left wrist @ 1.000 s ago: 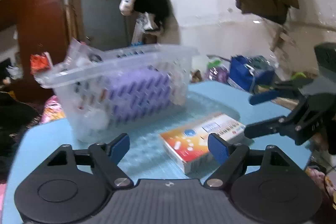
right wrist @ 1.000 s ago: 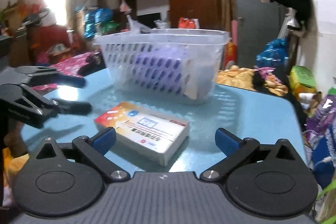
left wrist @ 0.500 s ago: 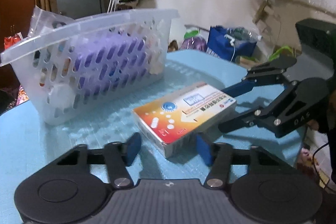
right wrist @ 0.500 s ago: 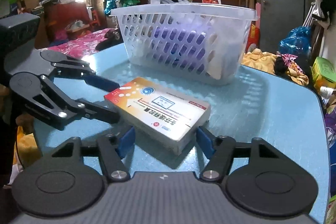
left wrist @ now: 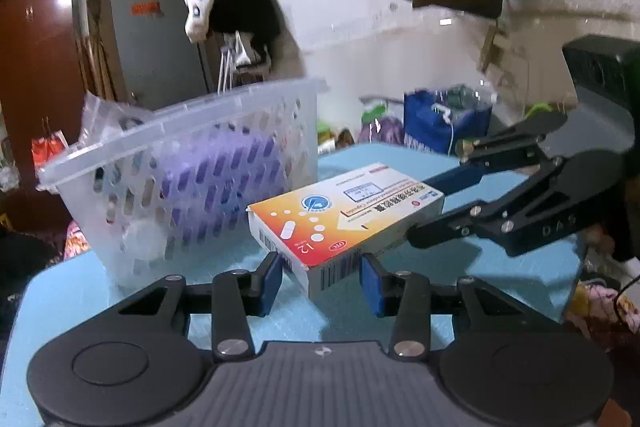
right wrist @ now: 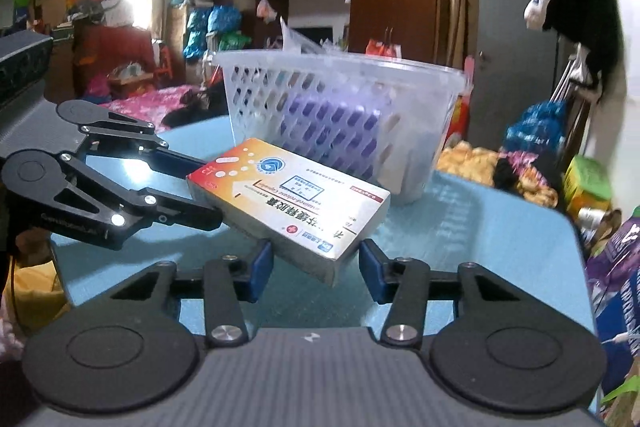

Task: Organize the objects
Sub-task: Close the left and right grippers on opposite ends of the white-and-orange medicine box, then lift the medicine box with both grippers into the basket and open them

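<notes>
Landmark: basket [left wrist: 192, 163], clear perforated plastic, on the blue table [left wrist: 80, 291]. Purple item and a plastic bag inside it; the rest I can't make out through the walls.

Left wrist view, left to right:
- Basket sits left of centre, far side of the table.
- Medicine box [left wrist: 344, 217], orange/white, just right of the basket and in front of it, tilted, near end raised off the table.
- Left gripper [left wrist: 320, 277] has the box's near corner between its blue pads. Jaws closing; pads look to be against the box sides, contact not fully clear.
- Right gripper [left wrist: 424, 211] comes in from the right, fingers on either side of the box's far end.

Right wrist view, left to right:
- Left gripper [right wrist: 200, 187] enters from the left, fingers at the box's [right wrist: 288, 199] left end.
- Basket [right wrist: 340, 123] behind the box, close to it; can't tell if they touch.
- Right gripper [right wrist: 316, 265] straddles the box's near corner, jaws closing, left pad against the box, right pad just beside it.

Box is held between both grippers, in front of the basket, not inside it.
</notes>
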### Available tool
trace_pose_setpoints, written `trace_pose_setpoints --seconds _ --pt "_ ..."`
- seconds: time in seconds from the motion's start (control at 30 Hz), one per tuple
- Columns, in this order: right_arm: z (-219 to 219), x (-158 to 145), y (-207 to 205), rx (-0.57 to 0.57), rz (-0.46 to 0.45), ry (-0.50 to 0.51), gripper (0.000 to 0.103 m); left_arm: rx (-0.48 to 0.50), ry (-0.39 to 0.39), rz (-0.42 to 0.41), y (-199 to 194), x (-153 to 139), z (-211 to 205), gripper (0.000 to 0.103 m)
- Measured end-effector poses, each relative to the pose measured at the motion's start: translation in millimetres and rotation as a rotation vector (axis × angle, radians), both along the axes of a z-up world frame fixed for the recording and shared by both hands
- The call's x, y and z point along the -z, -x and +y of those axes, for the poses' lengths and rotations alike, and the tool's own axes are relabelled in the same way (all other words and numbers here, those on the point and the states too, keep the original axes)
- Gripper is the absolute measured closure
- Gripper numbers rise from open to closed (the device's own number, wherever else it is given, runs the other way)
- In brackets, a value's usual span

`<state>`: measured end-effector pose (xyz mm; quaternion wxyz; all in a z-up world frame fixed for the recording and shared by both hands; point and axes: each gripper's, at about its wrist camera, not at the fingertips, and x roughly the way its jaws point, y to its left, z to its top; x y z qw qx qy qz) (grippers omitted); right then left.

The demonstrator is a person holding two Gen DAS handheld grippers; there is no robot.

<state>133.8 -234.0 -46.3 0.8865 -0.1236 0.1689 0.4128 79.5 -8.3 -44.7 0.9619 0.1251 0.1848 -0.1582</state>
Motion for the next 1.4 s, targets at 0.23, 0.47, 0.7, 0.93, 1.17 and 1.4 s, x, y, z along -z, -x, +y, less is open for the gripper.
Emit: trace_pose_setpoints --seconds 0.23,0.47,0.7,0.93,1.17,1.4 --pt "4 -3 7 0.013 -0.035 -0.015 0.052 -0.004 0.032 -0.072 12 -4 3 0.056" --pt "9 -22 17 0.016 -0.089 -0.028 0.053 -0.004 0.046 -0.134 25 -20 5 0.056" --pt "20 -70 8 0.012 -0.158 -0.040 0.053 -0.023 0.025 -0.220 28 -63 8 0.056" --pt "35 -116 -21 0.024 -0.192 -0.062 0.054 -0.055 -0.009 -0.275 8 -116 8 0.056" --pt "54 -137 -68 0.047 -0.185 -0.053 0.054 -0.102 -0.017 -0.267 -41 -154 14 0.056" --pt "73 -126 -100 0.077 -0.155 0.008 0.054 -0.145 0.007 -0.173 -95 -148 29 0.057"
